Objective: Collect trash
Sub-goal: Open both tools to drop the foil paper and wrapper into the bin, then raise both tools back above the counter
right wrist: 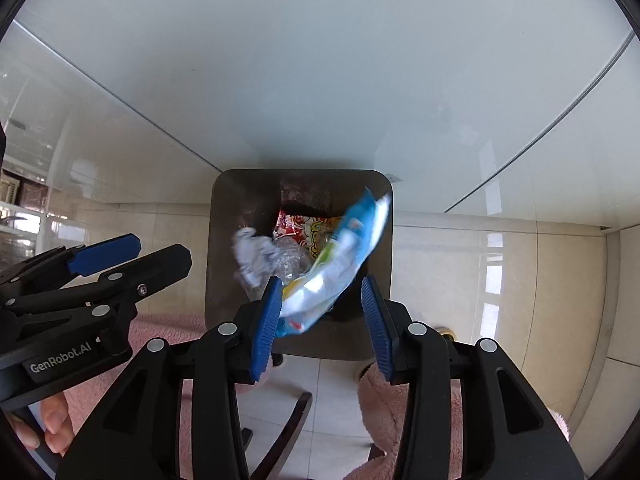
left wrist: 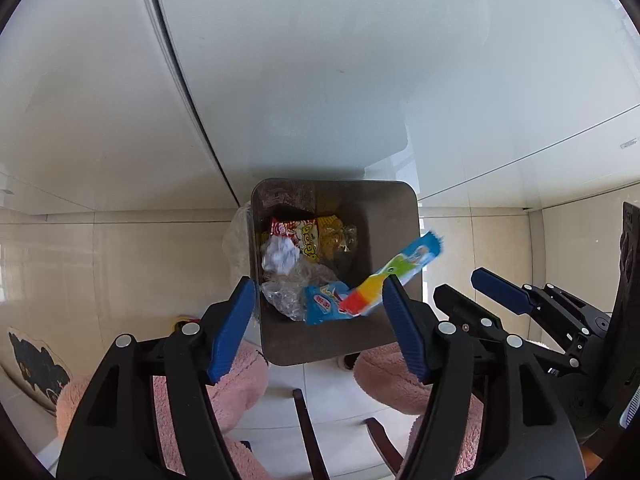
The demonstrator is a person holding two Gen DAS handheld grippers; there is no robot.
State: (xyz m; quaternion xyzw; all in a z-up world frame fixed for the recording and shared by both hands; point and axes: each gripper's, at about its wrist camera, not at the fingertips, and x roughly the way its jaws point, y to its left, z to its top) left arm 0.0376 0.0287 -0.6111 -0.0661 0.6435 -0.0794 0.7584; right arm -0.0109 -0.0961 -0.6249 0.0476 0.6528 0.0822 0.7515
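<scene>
Both tongs are hanging over the bin pointing almost straight down, and both are let go. Left tongs [left wrist: 318, 326] are spread wide with nothing pinched; the rainbow ice-pop wrapper [left wrist: 394, 276] sits just beside the inner face of one blue pad but looks loose, tilted across the bin's right-hand edge. Right tongs [right wrist: 320, 320] are parted too, and the blue-and-white snack wrapper [right wrist: 340, 256] is brushing one pad at its lower end only, with a clear gap to the other pad. My guess is it's dropping or about to.

Below the tongs you can see pink fuzzy slippers [left wrist: 236, 372] on the tile floor [right wrist: 440, 248], right at the bin's near edge.

Then the bin [left wrist: 276, 340] itself, dark and square, standing on the floor against a pale glossy cabinet front [left wrist: 320, 80]. Inside: a crumpled white paper ball [left wrist: 280, 258] toward the left wall, crinkly clear plastic [left wrist: 288, 292] at the near-left corner, a small blue packet [left wrist: 326, 304] against the near wall, and a red-and-yellow snack bag [left wrist: 298, 236] toward the far wall.

Handling-wise, all of this is featherweight film and paper. It's floppy, slick and not fragile. I'd pinch a flat end or seam, since the middle just buckles and slides.
</scene>
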